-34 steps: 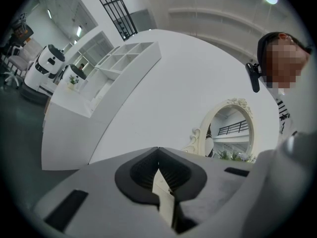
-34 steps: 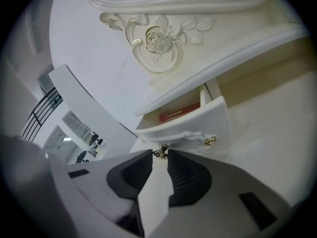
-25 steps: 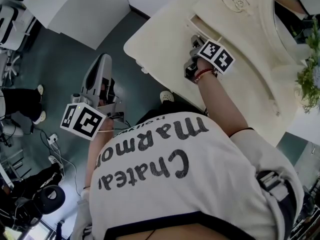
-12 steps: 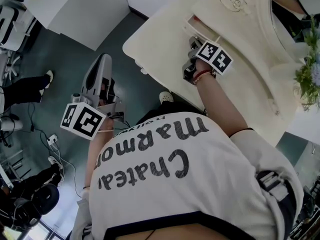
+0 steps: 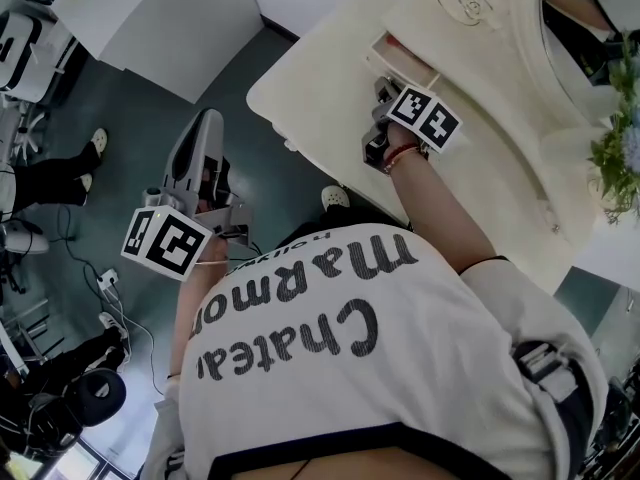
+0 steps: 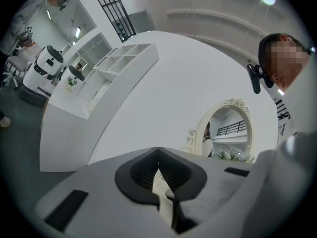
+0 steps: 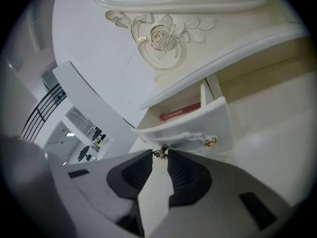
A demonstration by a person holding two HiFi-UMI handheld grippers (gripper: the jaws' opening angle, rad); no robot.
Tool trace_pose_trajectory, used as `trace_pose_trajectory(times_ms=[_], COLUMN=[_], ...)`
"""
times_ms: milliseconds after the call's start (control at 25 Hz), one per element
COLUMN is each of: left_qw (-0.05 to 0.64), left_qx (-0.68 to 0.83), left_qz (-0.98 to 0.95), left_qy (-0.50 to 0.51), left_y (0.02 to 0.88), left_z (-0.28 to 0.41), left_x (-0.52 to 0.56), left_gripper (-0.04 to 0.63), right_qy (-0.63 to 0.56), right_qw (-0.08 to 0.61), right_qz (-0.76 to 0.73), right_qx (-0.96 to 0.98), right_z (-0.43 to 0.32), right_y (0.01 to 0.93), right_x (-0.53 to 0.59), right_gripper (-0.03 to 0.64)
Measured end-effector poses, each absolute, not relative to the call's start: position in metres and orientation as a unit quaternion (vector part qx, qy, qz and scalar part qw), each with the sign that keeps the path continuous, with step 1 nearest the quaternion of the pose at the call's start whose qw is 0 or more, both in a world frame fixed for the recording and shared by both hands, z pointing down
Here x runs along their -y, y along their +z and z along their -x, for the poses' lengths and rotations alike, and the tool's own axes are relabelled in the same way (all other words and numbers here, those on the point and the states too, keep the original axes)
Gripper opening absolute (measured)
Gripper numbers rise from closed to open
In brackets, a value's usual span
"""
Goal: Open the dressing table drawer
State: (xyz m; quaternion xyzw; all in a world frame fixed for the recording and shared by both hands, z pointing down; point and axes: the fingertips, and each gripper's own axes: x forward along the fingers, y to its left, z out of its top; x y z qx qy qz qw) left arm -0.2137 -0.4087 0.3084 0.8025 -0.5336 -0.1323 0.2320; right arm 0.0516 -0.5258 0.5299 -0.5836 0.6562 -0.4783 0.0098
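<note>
Drawer (image 7: 190,129): small and cream, set under the mirror frame at the back of the worktop (image 7: 277,113) — it stands partly out, its inside open to the right gripper view.
Knob (image 7: 159,152): small and brass-coloured, on the drawer front.
Right gripper (image 7: 159,156): its tips pinch the knob from both sides; the pads behind them stand a little apart.
Contents: one red stick (image 7: 181,112) lies lengthwise in the drawer; what it is cannot be told.
Carving (image 7: 158,36): a rose relief on the frame above the drawer.
Left gripper (image 6: 157,150): jaws pressed together with nothing between them — held out over the floor (image 5: 130,138), well apart from the worktop.
Mirror (image 6: 225,133): oval with an ornate frame, beyond the left gripper.
Plant (image 5: 618,148): greenery at the right edge of the head view.
</note>
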Motion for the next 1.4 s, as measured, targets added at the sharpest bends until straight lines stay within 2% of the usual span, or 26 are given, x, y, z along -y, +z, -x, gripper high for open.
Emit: trace_pose_trajectory(times_ms=[1400], left_qw=[0.229], left_qx=[0.534], left_qz=[-0.801], left_qy=[-0.145], left_y=[0.3057], left_z=[0.21], left_x=[0.4146], left_gripper=[0.023], right_qy=[-0.478], right_qw=[-0.006], right_qz=[0.573], right_qx=[-0.665], right_z=[-0.0451], right_y=[0.5287], right_x=[0.5219], right_gripper=[0.104])
